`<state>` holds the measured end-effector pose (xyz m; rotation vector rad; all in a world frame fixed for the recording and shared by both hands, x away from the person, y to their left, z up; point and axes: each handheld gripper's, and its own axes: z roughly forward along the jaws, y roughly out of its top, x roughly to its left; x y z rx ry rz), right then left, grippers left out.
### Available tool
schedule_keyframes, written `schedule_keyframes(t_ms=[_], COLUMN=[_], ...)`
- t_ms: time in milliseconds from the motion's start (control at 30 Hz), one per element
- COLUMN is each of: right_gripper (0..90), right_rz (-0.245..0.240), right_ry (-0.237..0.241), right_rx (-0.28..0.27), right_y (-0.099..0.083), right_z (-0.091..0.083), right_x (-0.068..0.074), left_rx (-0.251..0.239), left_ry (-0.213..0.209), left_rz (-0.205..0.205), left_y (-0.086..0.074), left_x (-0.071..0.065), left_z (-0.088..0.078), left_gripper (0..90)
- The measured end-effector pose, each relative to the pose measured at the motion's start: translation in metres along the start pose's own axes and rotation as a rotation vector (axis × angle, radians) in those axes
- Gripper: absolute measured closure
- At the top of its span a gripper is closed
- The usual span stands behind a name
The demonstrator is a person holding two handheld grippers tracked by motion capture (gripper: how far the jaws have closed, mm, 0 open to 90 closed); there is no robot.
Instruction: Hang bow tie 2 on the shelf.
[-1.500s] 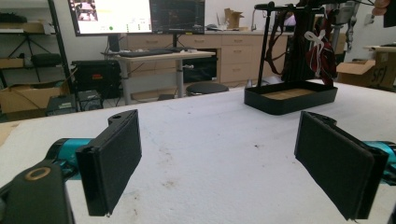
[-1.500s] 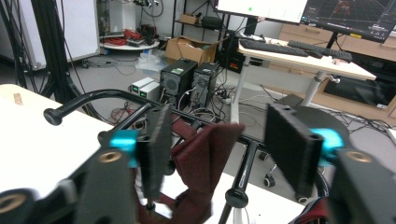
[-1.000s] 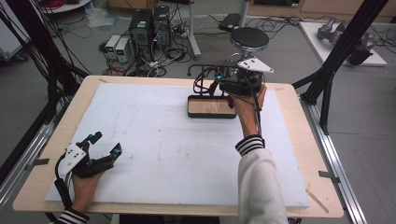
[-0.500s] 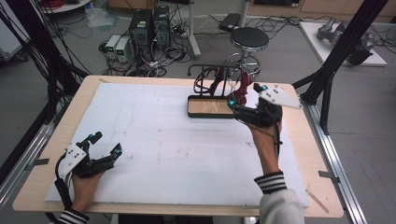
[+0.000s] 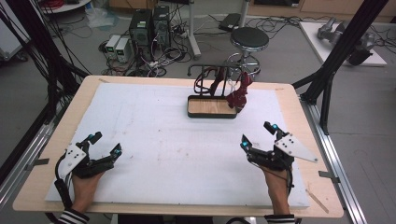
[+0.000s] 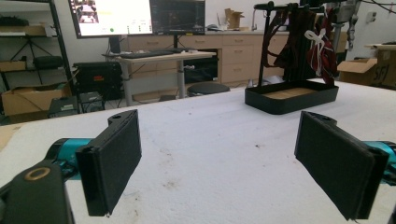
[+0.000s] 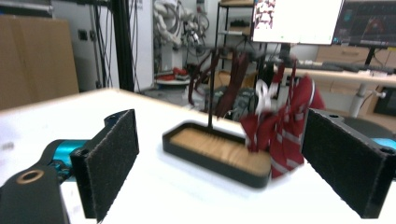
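A black rack with a wooden-floored tray stands at the far middle of the table. Dark red straps hang from its bar, one bunch with a white cord at the tray's right end. My left gripper rests open near the front left edge, nothing between its pads. My right gripper is open at the front right, well short of the rack, with the tray and straps ahead of its pads. The rack stands far off to the right in the left gripper view.
A white mat covers most of the wooden tabletop. Beyond the far edge stand a black stool, computer boxes and loose cables. Black frame posts rise at the table's right and left sides.
My right gripper has pulled back from the rack to the front right of the table and stands open. The red strap bunch now hangs at the tray's right end. The left gripper has not moved.
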<state>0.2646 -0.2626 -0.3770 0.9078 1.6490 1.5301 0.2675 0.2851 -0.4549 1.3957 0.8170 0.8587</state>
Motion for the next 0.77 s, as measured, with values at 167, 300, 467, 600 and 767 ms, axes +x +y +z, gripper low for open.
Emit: schedule_keyframes(t_ms=[167, 300, 467, 600, 767], right_gripper=[10.8, 10.8, 10.8, 10.8, 10.9], right_rz=[0.003, 0.021, 0.037, 0.035, 0.031], right_ry=[-0.01, -0.011, -0.006, -0.008, -0.01], right_rx=[-0.009, -0.026, -0.016, -0.014, -0.012], right_y=[-0.036, -0.057, -0.07, -0.072, -0.075], right_z=[-0.005, -0.007, -0.007, -0.006, -0.006], right_x=[0.002, 0.004, 0.005, 0.006, 0.006], left_rx=[-0.001, -0.002, -0.002, -0.001, 0.001], left_ry=[0.0, 0.0, 0.0, 0.0, 0.001], left_rz=[0.0, -0.001, 0.0, -0.001, -0.005], left_y=[0.0, 0.0, 0.0, 0.0, 0.0], left_x=[0.0, 0.0, 0.0, 0.0, 0.001], left_z=[0.0, 0.0, 0.0, 0.0, 0.0], left_gripper=[15.0, 15.0, 15.0, 15.0, 15.0])
